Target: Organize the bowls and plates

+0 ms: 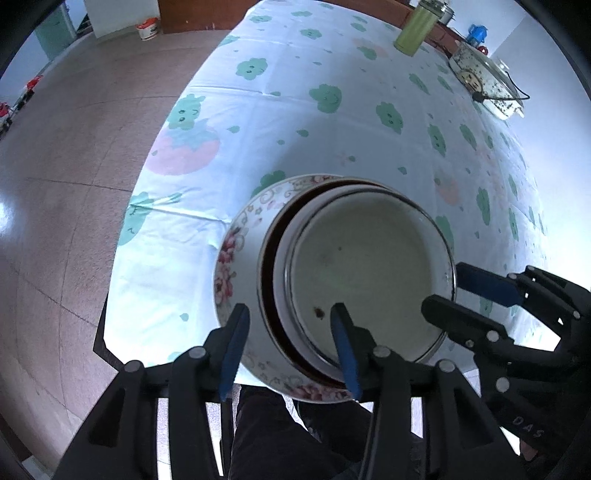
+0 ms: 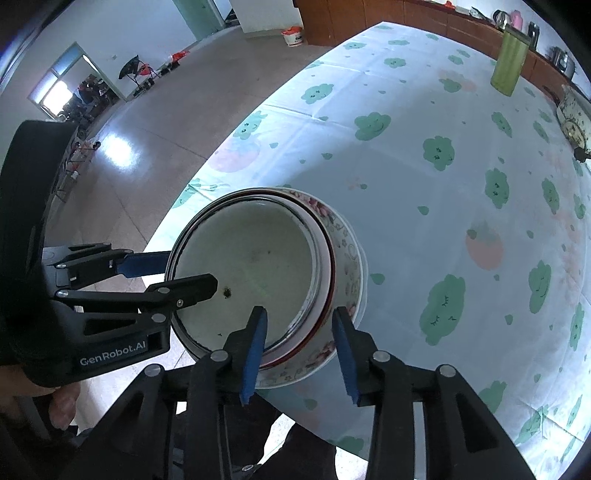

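Sitting near the bench [image 1: 332, 122] edge, nested bowls [image 1: 365, 273] are resting on a floral plate [image 1: 236, 258]. The left tongs [image 1: 291, 325] are standing partly open astride the stack's rim, pads apart from it. The right tongs [image 2: 299, 325] are straddling the opposite rim, also partly open, gripping nothing.

A glossy beige tiled floor [image 2: 122, 147] reflects daylight from a bright window [image 2: 55, 92] at nine o'clock; brown wooden cabinets [image 2: 369, 18] line the white wall at twelve.
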